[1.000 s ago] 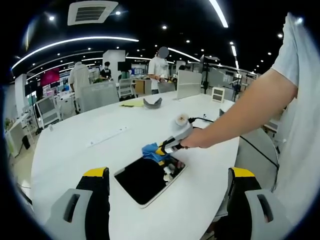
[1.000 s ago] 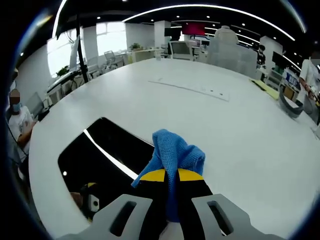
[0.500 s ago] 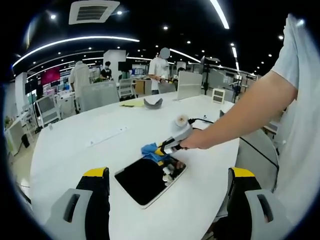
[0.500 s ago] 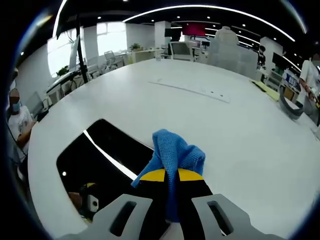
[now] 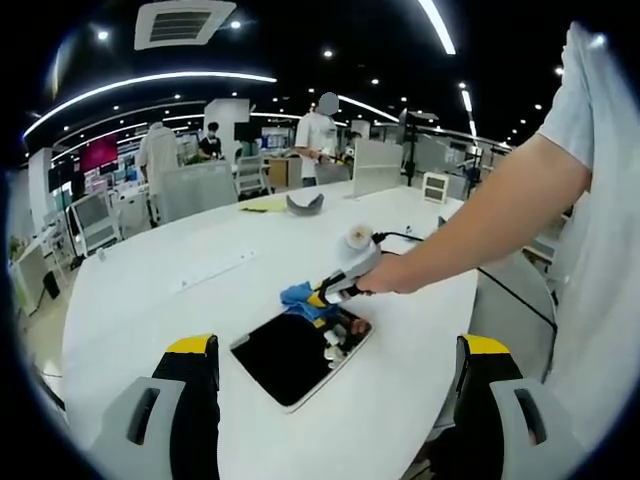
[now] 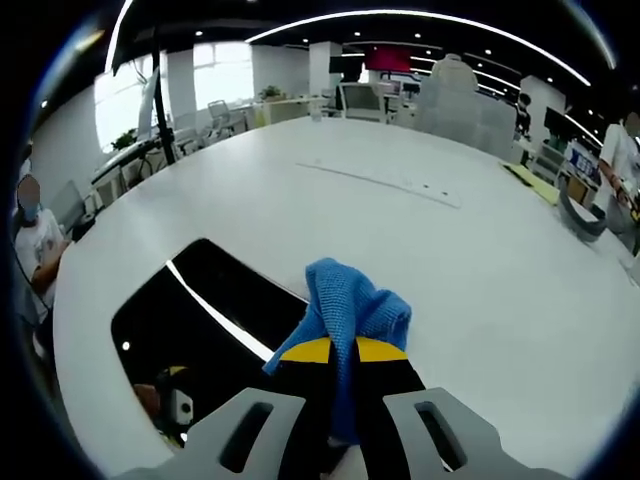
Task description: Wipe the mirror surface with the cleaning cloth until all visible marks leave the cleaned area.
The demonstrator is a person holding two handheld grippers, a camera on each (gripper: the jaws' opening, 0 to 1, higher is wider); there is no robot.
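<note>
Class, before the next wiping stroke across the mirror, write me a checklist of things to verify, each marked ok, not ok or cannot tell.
1. Right gripper shut on the blue cloth: ok.
2. Cloth at the mirror edge: ok.
3. Cloth pressed flat on the glass: cannot tell.
4. Left gripper open, held back from the mirror: ok.
5. Mirror lying flat on the white table: ok.
6. Marks gone from the glass: cannot tell, reflections hide them.
</note>
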